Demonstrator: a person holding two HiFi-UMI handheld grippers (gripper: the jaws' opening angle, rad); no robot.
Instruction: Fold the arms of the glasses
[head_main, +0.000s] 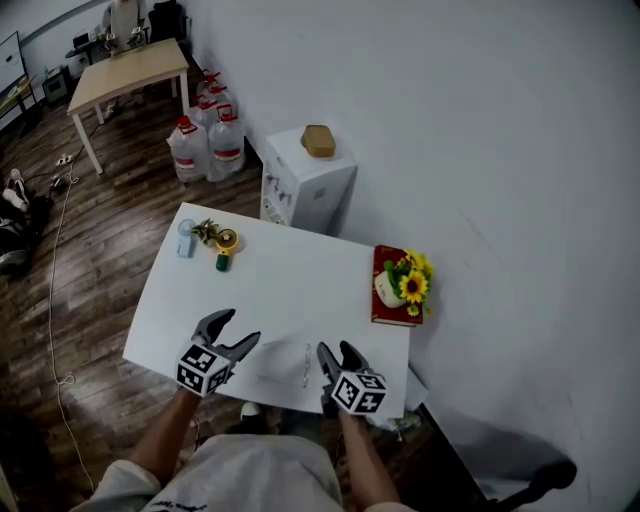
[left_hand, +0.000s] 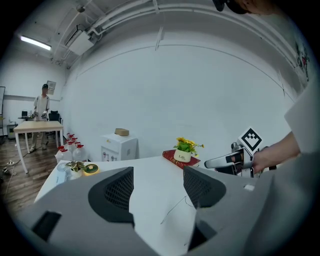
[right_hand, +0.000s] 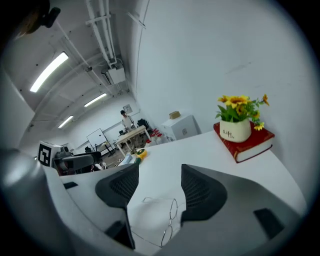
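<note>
Thin wire-rimmed glasses (head_main: 303, 365) lie on the white table (head_main: 290, 285) near its front edge, arms spread open toward the left. My left gripper (head_main: 240, 330) hovers just left of them, open and empty. In the left gripper view one thin arm of the glasses (left_hand: 176, 209) shows below its jaws (left_hand: 157, 187). My right gripper (head_main: 338, 352) stands just right of the lenses, also open and empty. In the right gripper view the glasses (right_hand: 169, 220) lie on the table below and between the jaws of the right gripper (right_hand: 155, 187), untouched.
A red book (head_main: 380, 300) carrying a white pot of sunflowers (head_main: 392, 287) sits at the table's right edge. A blue bottle (head_main: 186, 238) and yellow tape (head_main: 226, 242) lie at the far left corner. Beyond stand a white cabinet (head_main: 305, 185) and water jugs (head_main: 205, 140).
</note>
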